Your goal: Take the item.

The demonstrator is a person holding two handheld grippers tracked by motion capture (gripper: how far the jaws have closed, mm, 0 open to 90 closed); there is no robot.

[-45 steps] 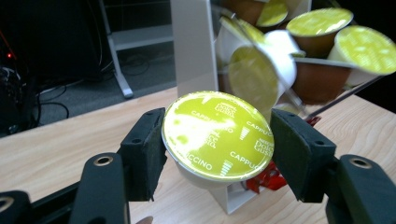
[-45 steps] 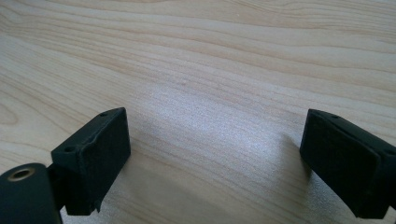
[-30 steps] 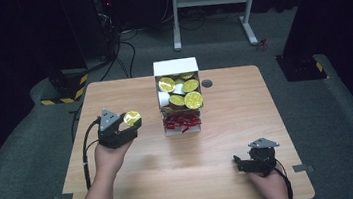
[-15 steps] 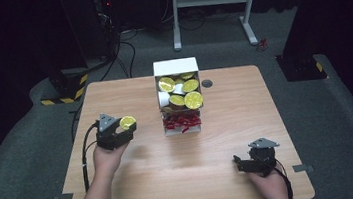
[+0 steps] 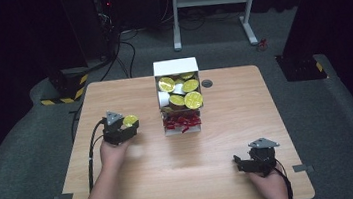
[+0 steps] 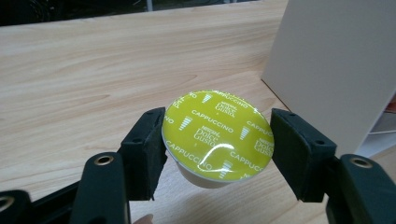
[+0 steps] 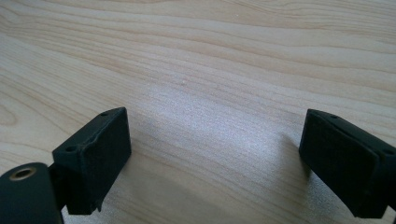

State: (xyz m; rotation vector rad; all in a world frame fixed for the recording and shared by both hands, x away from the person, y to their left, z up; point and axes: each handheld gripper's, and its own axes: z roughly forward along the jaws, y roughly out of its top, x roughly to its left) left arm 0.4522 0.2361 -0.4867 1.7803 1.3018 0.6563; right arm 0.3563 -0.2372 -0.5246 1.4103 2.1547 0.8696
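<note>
Yellow-lidded capsule (image 6: 217, 135) pinched in left tool (image 5: 126, 127): lower level onto worktop (image 5: 139, 184) w/ light squeeze; right tool (image 5: 245, 164) spread, idle.

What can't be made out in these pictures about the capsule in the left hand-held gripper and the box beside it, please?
- Capsule body: left gripper view, hidden under its own yellow lid.
- Pad contact: the left hand-held gripper seems closed on the capsule; its right pad may stand slightly off.
- White box: left gripper view, cut off by the top and right edges.
- Red items in the box's lower part: high view, too small to identify.
</note>
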